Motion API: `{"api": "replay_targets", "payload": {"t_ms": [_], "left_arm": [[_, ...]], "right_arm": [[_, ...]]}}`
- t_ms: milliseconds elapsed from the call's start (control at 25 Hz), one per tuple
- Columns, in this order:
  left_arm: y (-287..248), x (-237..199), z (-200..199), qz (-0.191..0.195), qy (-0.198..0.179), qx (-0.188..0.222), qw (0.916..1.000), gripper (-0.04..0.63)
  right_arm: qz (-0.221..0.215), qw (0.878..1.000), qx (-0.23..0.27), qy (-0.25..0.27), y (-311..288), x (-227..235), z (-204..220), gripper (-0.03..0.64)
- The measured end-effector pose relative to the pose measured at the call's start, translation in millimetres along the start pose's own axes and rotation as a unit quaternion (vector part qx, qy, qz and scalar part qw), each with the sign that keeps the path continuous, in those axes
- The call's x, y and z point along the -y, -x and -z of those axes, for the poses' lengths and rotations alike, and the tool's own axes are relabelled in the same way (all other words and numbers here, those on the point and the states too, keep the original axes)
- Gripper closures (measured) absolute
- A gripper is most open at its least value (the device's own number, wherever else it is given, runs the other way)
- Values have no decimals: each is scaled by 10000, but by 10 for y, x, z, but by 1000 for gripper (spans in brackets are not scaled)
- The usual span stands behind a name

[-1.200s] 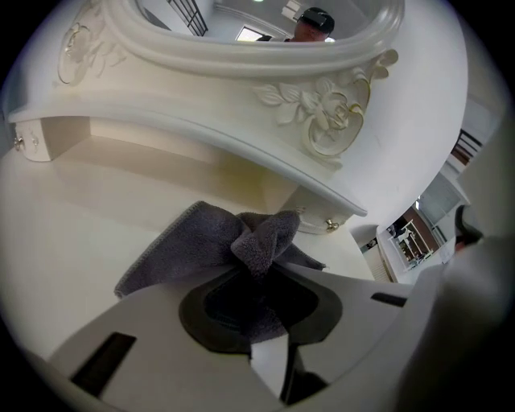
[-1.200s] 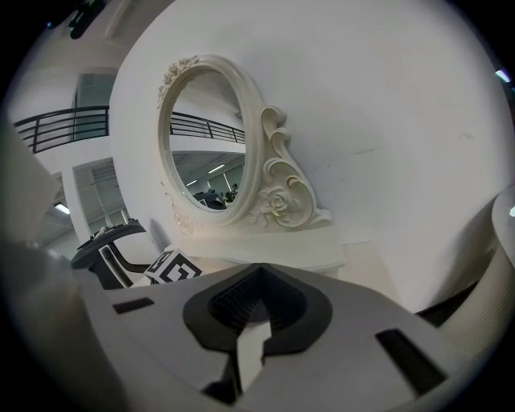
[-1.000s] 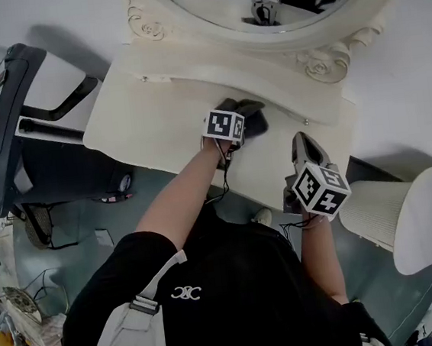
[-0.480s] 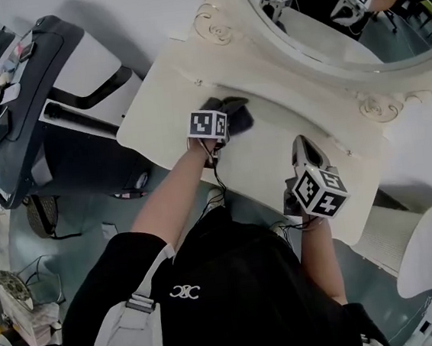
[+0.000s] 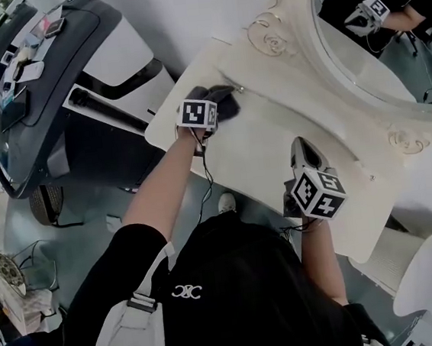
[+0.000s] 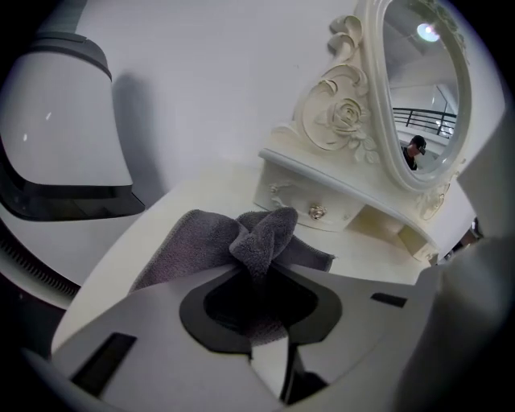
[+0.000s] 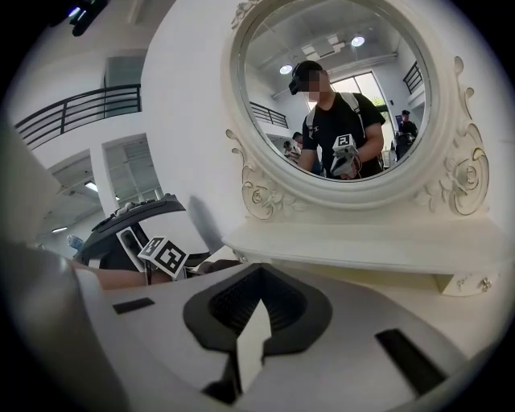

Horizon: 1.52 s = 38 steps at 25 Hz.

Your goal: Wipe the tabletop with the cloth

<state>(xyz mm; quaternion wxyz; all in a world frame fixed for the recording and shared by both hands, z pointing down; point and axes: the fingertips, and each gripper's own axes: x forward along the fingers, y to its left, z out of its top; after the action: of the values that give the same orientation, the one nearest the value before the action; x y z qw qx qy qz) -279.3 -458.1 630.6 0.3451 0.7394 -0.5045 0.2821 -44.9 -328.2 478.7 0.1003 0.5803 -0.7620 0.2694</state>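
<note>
table [image 5: 271, 151]: cream, against white wall, oval mirror [image 5: 386, 43] at back | cloth [image 6: 189, 241]: grey, bunched on table's left end | left gripper [image 6: 261, 278]: clamped on cloth | right gripper [image 7: 257, 322]: jaws together, empty, above table

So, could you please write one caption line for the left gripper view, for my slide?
Left hand-held gripper shut on a grey cloth lying on the cream tabletop, before an ornate mirror.
</note>
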Motion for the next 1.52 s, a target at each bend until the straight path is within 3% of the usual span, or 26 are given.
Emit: {"api": "replay_targets", "payload": {"t_ms": [160,360,960,1320,1520], "left_arm": [[-26,-334,-173,-197,-135,81,9997,529],[-147,-558,-444,-175,-309,97,9993,529],[-835,-552,-1379,415,-1381,-93,9895,529],[-1036,-587,-1657,371,-1157,-81,9926,529],[-893,-822,-1588,-9,-832,17,9965,529]], "right_arm": [[69,9999,-73,91,-70,-58,-1,612],[232,9992,-289,157,-76,-25,77,611],[1001,9931,-609,60,-48,352,212,612],[1193,9901,-713,185,-19,441,202,612],[1130,9910,-576,431,20,384,116,612]]}}
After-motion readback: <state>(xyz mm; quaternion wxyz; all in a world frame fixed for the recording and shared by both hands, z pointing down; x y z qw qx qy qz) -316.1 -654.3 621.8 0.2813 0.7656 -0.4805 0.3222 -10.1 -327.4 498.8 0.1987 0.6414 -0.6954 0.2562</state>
